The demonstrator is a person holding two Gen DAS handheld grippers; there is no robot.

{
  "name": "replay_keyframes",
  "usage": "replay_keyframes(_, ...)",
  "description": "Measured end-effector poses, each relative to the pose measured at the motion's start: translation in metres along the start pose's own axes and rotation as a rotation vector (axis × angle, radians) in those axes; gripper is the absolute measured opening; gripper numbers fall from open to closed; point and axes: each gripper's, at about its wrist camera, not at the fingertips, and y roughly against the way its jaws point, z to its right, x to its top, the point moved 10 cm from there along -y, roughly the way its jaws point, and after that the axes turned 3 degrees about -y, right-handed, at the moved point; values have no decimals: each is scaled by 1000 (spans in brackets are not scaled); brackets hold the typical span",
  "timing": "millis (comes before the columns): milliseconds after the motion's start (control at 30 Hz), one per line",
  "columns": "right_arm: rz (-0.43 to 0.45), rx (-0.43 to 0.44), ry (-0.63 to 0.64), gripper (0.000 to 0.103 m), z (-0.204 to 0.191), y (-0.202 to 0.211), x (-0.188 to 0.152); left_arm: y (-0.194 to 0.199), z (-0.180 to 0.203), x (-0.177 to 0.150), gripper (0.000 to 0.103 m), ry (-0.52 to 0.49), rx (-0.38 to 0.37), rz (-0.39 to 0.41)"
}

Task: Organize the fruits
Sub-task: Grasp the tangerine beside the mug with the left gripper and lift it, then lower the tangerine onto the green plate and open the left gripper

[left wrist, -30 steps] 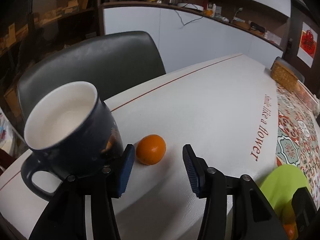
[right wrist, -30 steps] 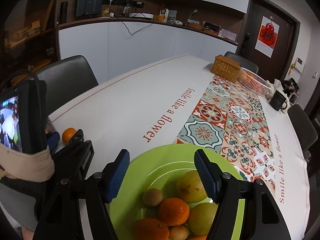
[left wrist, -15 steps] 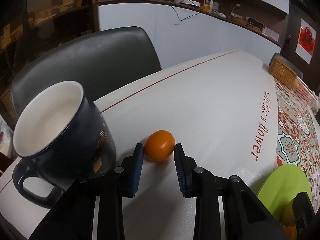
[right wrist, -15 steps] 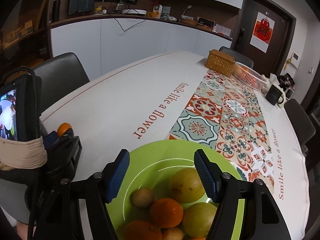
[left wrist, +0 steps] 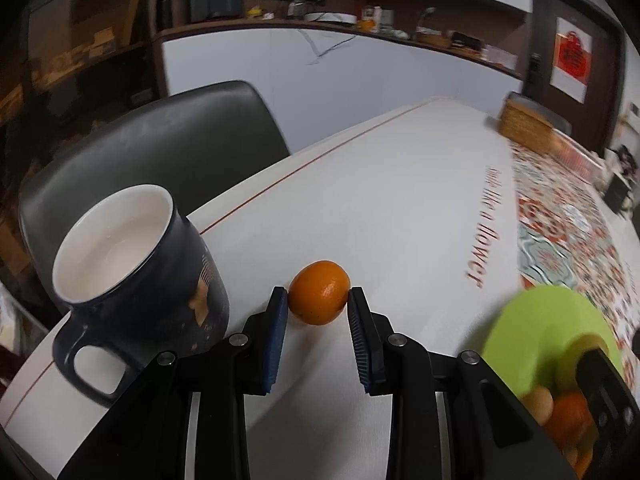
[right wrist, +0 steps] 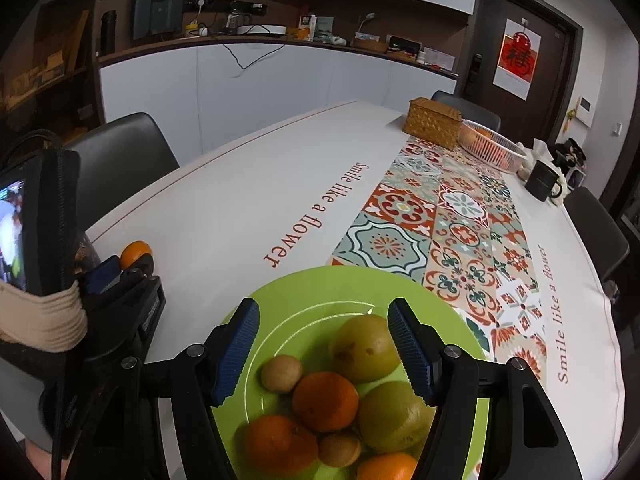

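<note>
A small orange mandarin (left wrist: 319, 298) is pinched between the blue pads of my left gripper (left wrist: 318, 304), just above or on the white tablecloth; it also shows in the right wrist view (right wrist: 136, 253). A lime green plate (right wrist: 320, 304) holds several fruits: mandarins, green pears and small brown kiwis. My right gripper (right wrist: 323, 338) is open and empty, hovering over the plate. The plate also shows at the right edge of the left wrist view (left wrist: 536, 332).
A dark blue mug (left wrist: 132, 280) stands just left of the left gripper. A dark chair (left wrist: 160, 148) is behind the table edge. Farther along the patterned runner (right wrist: 440, 216) are a wicker box (right wrist: 434, 122), a pink basket (right wrist: 490, 148) and a black mug (right wrist: 542, 180).
My left gripper closed its fingers from wide open onto the mandarin and moved forward around it. The right gripper stayed open over the plate.
</note>
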Motion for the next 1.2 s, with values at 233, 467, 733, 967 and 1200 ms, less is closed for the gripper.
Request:
replay_keyframes(233,16,6,-35,68,7,21,-14,34,6,-12,31,-98,-83,30)
replay_keyframes(467,42,-6,-74,68,21,51,-29,77,33,-20,31,-230,-249,99)
replay_keyframes(733,21,-39,-118,68,41,66,-57,101,75,-35,31,-375,-466,91)
replay_keyframes(967,-11,-43,-158,68,51,65,-78,92,91,-48,31,-428,-527,44)
replay_keyframes(1200,-13,-48,-182,68,54,61,-83,88,99,-57,35,-432,-601,-7)
